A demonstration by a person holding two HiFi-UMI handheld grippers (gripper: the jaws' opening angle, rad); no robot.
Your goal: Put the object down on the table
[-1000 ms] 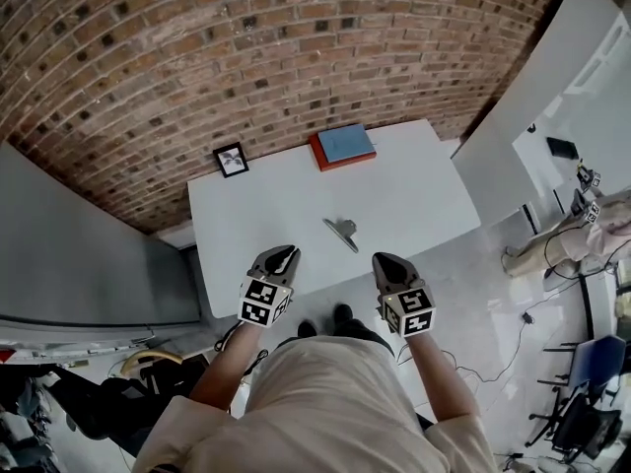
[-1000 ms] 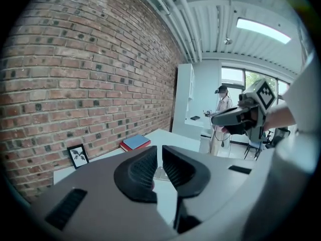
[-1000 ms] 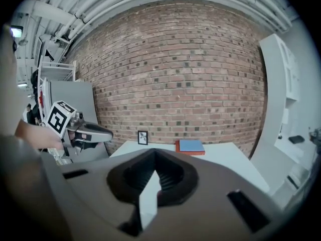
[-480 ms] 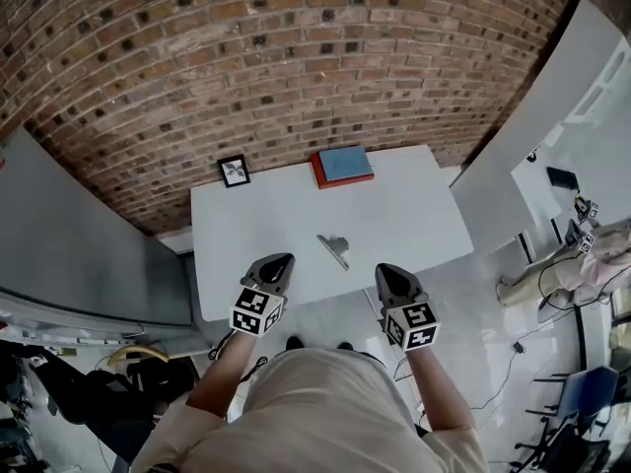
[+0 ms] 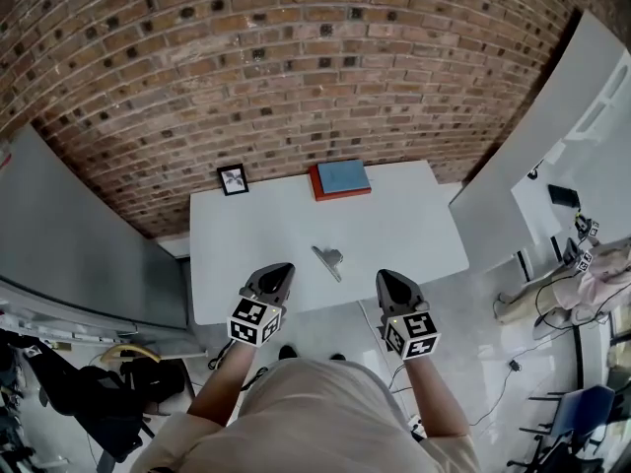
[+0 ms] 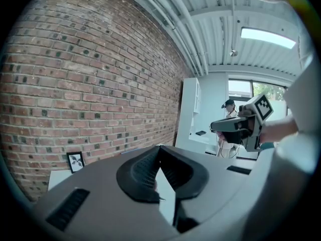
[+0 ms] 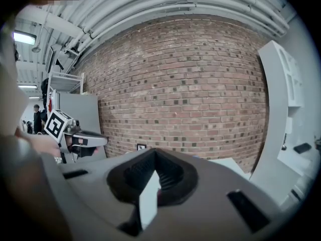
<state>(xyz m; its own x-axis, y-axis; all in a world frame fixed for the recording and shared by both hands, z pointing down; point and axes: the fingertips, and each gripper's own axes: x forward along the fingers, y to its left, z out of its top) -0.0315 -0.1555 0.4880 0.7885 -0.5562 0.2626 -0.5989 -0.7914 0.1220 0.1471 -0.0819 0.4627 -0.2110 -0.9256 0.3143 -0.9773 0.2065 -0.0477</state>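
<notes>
Grey metal object point(image 5: 328, 260) is seen lying on the white tabletop point(image 5: 414, 225), near its front edge, a little beyond the two hand-held grippers and touched by neither. The left hand-held gripper point(image 5: 279, 269) is clenched on nothing, and the right hand-held gripper point(image 5: 387, 277) is likewise closed and empty. The object is judged to be thin, stiff, light and rather slippery; its exact shape is too small to tell. It would probably best be taken at its wider end.
</notes>
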